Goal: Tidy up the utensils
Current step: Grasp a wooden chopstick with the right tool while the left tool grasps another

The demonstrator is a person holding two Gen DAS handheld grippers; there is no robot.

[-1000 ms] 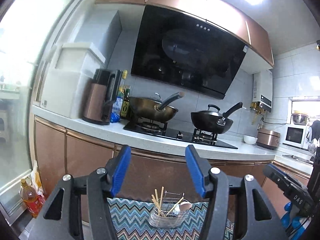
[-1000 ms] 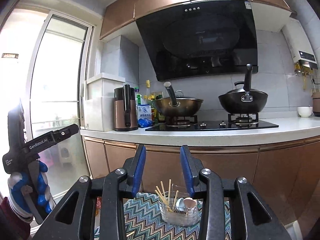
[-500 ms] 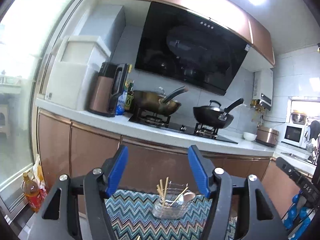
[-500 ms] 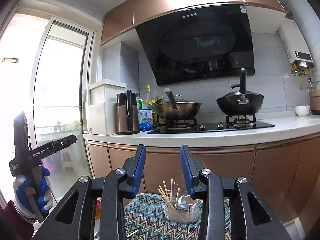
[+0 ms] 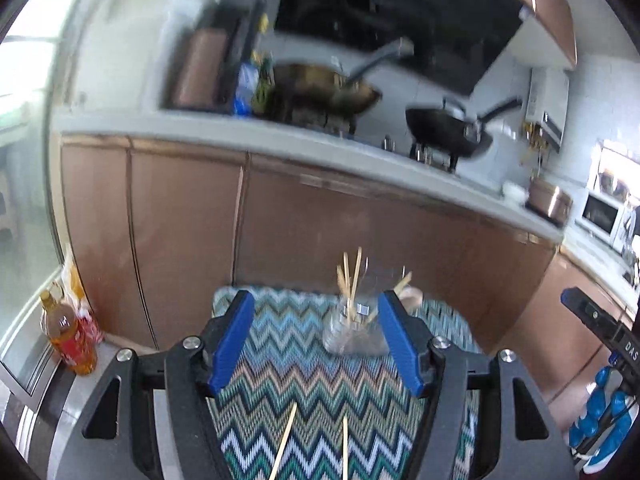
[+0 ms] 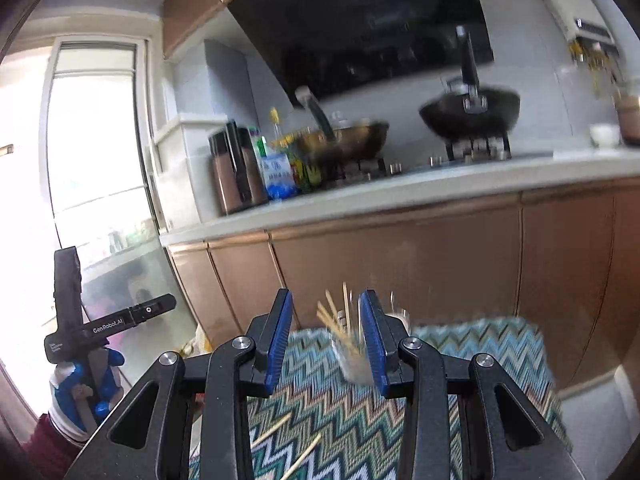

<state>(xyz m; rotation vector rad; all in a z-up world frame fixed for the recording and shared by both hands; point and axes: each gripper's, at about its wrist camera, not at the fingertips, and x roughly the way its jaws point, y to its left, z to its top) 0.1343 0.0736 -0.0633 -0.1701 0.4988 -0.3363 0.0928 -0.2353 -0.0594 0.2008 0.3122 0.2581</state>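
Utensil holder (image 5: 352,332): clear container, blurred in both views, standing on the far part of the zigzag-patterned cloth (image 5: 296,364). Several wooden chopsticks (image 5: 350,276) stick up out of it at differing tilts; a pale rounded piece at its right side could be a spoon, too blurred to confirm.

Two loose chopsticks (image 5: 286,440) lie flat on the near part of the cloth, well apart from the holder. Left wrist view: they sit side by side between the gripper's finger bases, both running toward the camera. Right wrist view: the same pair (image 6: 288,440) appears at bottom centre, slanted.

Left gripper (image 5: 318,340): blue pads spread wide, nothing between them. It is raised over the near cloth; the holder shows just inside its right pad. Also seen from the right wrist camera at far left (image 6: 108,324), held in a blue-gloved hand (image 6: 86,388).

Right gripper (image 6: 326,340): blue pads at a moderate gap, nothing gripped. The holder shows beyond and partly behind its right pad. Contact with the holder: cannot tell, though it looks farther off.

Surroundings: copper-coloured cabinets (image 5: 320,220) behind the cloth, white countertop (image 6: 400,192) above them, two woks on a hob (image 6: 468,112), a dark range hood (image 5: 400,12), and an oil bottle on the floor (image 5: 68,336) at left.
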